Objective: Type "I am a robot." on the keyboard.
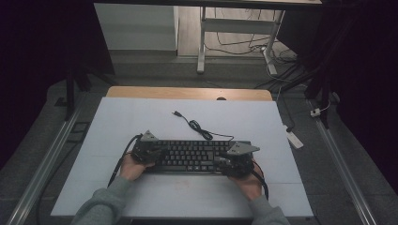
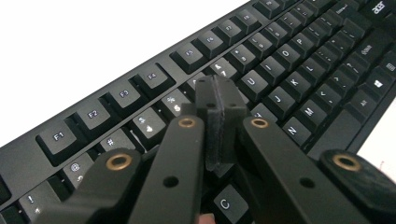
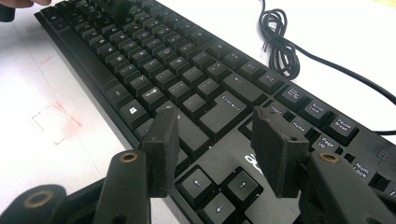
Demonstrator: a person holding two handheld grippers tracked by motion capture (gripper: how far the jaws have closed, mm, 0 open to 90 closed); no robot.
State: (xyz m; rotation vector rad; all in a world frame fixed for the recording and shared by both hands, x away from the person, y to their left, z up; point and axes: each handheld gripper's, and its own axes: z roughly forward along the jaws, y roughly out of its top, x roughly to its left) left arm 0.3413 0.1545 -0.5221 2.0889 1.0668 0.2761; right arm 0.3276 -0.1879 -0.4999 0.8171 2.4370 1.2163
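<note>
— Black keyboard (image 1: 195,157), lying across the near middle of the white table (image 1: 117,122): what's going on at its left end?

— The left gripper (image 2: 218,100) has its jaws pressed together with nothing between them, tip down over the keys (image 2: 254,86) in the left half, around the upper letter and number rows. From above, the left hand (image 1: 131,168) sits at the near-left corner of the keyboard. I'd judge it's poking a key with the closed tip, though I can't tell whether the tip actually touches.

— And moving right?

— The keyboard's cable (image 1: 197,126) lies coiled on the table just beyond its far edge, unplugged, the plug end pointing to the far left. The right gripper (image 3: 217,149) hovers over the right end, jaws apart and holding nothing, above the bare patch beside the arrow keys (image 3: 219,186).

— So how far along is it?

— Hard to say. The keyboard lies square and both grippers are in position, so the set-up looks done. Pressing seems to be under way on the left; the right side looks untouched yet.
</note>
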